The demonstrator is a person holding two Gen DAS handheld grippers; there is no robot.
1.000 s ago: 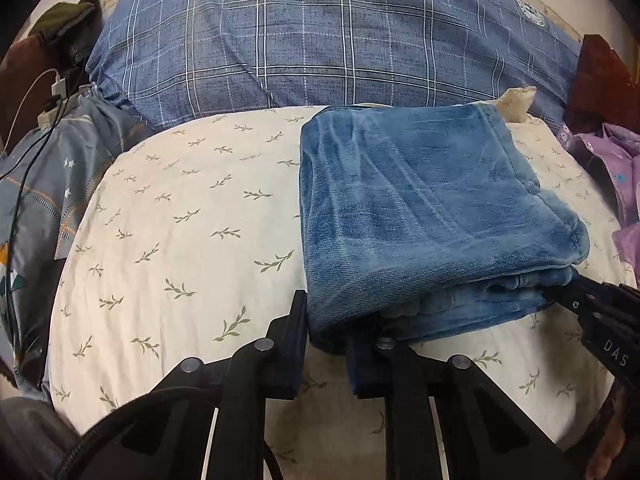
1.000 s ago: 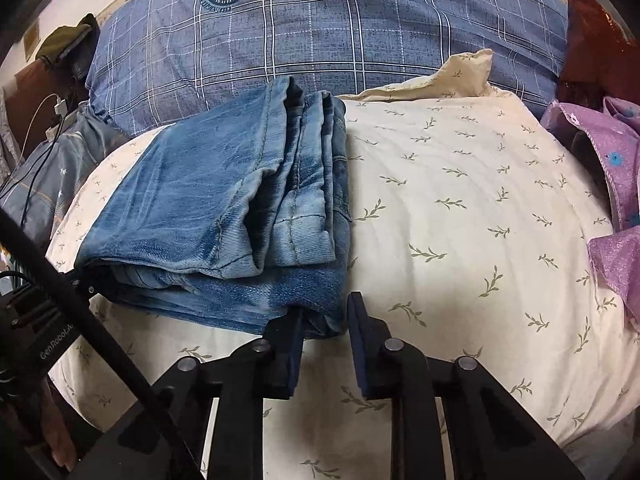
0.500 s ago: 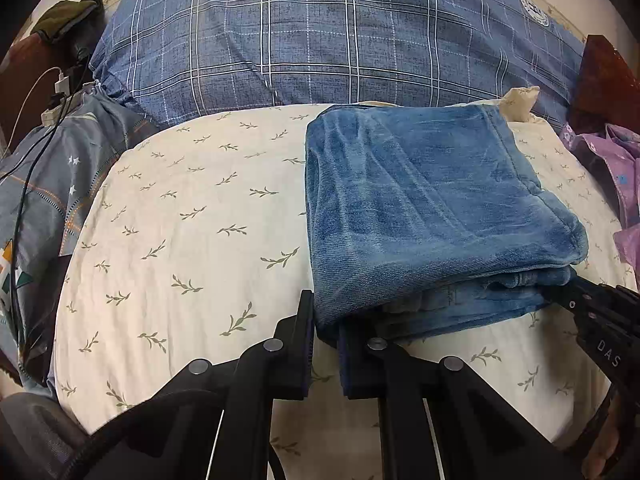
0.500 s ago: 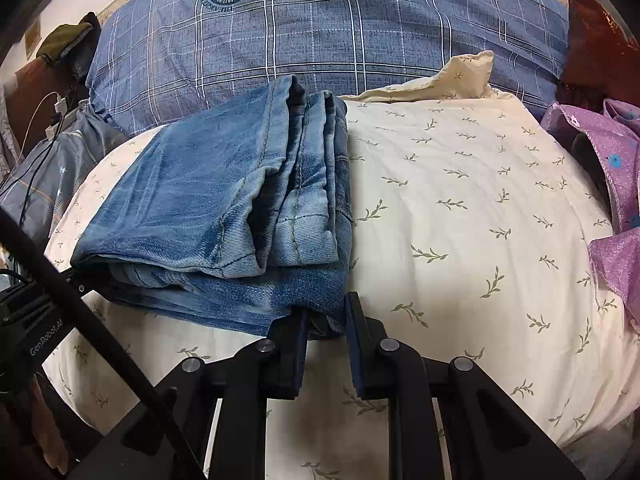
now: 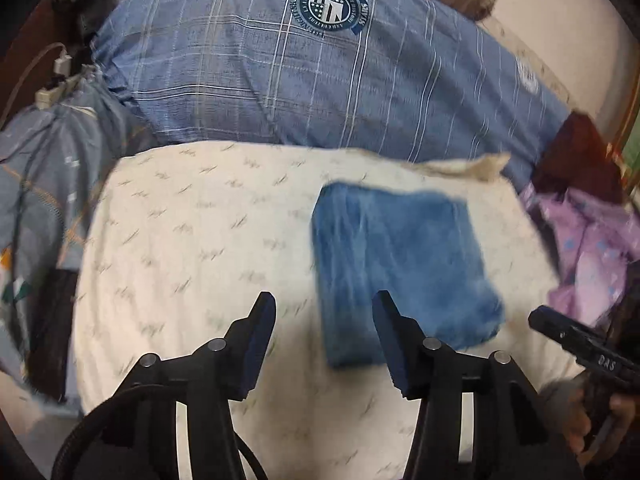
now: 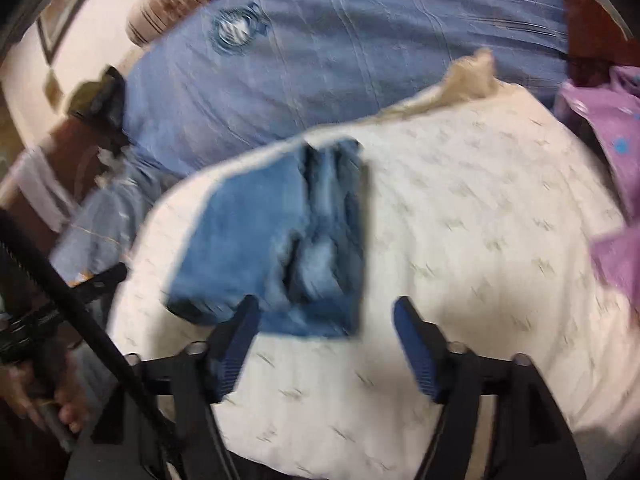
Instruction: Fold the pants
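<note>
The folded pants (image 5: 404, 268) lie as a compact blue denim bundle on the cream leaf-print pillow (image 5: 192, 240), in front of the blue plaid pillow (image 5: 320, 92). The left gripper (image 5: 324, 320) hovers above and short of the bundle, jaws spread wide and holding nothing; its right finger overlaps the bundle's near left corner in view. The right gripper (image 6: 324, 320) is likewise wide apart and empty, the pants (image 6: 280, 248) lying ahead of it toward its left finger. Half a second ago both grippers were nearly closed at the bundle's near edge; since then they have let go and drawn back, and both views are motion-blurred.
</note>
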